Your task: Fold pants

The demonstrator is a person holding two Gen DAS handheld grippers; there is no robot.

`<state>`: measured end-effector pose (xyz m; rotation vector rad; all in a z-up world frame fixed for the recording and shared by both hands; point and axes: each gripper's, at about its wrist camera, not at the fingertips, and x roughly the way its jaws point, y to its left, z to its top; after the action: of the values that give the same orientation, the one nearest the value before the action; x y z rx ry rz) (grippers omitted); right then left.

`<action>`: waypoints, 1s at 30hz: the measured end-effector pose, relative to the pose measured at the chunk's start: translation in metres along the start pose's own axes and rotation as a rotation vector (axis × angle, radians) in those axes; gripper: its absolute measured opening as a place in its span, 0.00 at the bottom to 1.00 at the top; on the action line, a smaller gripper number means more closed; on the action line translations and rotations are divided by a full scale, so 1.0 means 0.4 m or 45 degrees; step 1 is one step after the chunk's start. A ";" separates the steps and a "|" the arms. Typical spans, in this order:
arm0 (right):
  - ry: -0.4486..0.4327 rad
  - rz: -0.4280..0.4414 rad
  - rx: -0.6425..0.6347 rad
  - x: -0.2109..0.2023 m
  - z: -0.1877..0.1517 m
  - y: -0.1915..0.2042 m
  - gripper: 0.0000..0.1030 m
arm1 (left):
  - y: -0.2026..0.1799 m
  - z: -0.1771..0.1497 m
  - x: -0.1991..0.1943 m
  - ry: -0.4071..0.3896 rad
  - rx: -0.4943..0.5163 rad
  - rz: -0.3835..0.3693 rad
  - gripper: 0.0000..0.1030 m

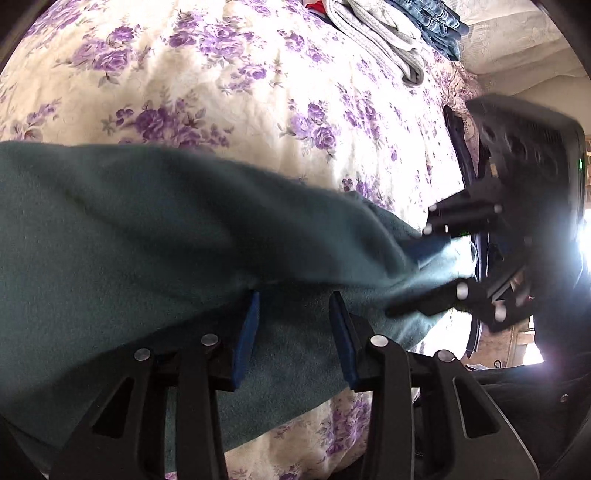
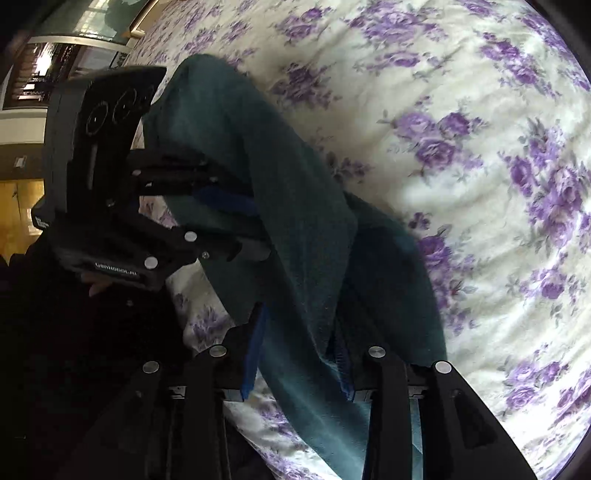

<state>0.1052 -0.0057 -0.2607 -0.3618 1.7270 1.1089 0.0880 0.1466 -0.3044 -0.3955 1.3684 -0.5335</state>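
Dark teal fleece pants [image 1: 155,236] lie across a floral bedspread [image 1: 229,92]. My left gripper [image 1: 295,306] is open, its blue pads either side of the fabric near the pants' edge. In the left wrist view my right gripper [image 1: 424,273] reaches in from the right, open around the same end of the pants. In the right wrist view the pants [image 2: 295,229] drape as a raised fold between my right gripper's [image 2: 299,339] parted pads. My left gripper [image 2: 240,225] shows at the left there, its fingers around the teal cloth.
Folded grey clothes [image 1: 376,37] and blue jeans [image 1: 436,26] are stacked at the far edge of the bed. A dark garment [image 1: 458,147] hangs at the bed's right side. Furniture and a window [image 2: 55,55] stand beyond the bed.
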 end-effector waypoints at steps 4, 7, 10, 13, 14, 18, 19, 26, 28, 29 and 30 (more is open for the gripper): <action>-0.129 0.045 0.011 0.012 0.074 -0.008 0.35 | 0.002 0.000 -0.003 0.016 0.003 0.018 0.29; -0.256 -0.023 0.014 -0.020 0.124 -0.022 0.35 | 0.016 0.001 -0.008 0.023 -0.008 -0.001 0.29; -0.307 -0.023 0.044 -0.053 0.140 -0.046 0.29 | 0.025 -0.004 -0.013 0.012 -0.010 -0.012 0.29; -0.325 -0.076 0.041 -0.070 0.140 -0.055 0.23 | 0.031 -0.005 -0.018 0.007 -0.018 -0.021 0.29; -0.343 -0.119 0.035 -0.073 0.148 -0.051 0.25 | 0.030 -0.006 -0.017 0.009 -0.016 -0.018 0.29; -0.399 -0.178 0.091 -0.099 0.145 -0.100 0.27 | 0.027 -0.012 -0.017 0.011 -0.008 -0.012 0.29; -0.394 -0.173 0.108 -0.095 0.136 -0.114 0.27 | 0.029 -0.012 -0.019 0.010 -0.009 -0.015 0.29; -0.354 -0.196 0.084 -0.085 0.134 -0.109 0.27 | 0.031 -0.006 -0.008 0.006 -0.020 -0.028 0.29; -0.310 -0.245 0.042 -0.066 0.136 -0.100 0.27 | 0.033 -0.007 -0.008 0.002 -0.024 -0.037 0.29; -0.290 -0.247 0.039 -0.054 0.139 -0.094 0.27 | 0.037 -0.007 -0.009 0.002 -0.027 -0.042 0.29; -0.272 -0.241 0.038 -0.044 0.140 -0.097 0.27 | 0.039 -0.008 -0.009 0.001 -0.029 -0.045 0.29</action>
<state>0.1720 0.0146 -0.2691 -0.3668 1.4872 0.9479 0.0866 0.1615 -0.3105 -0.4388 1.3715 -0.5475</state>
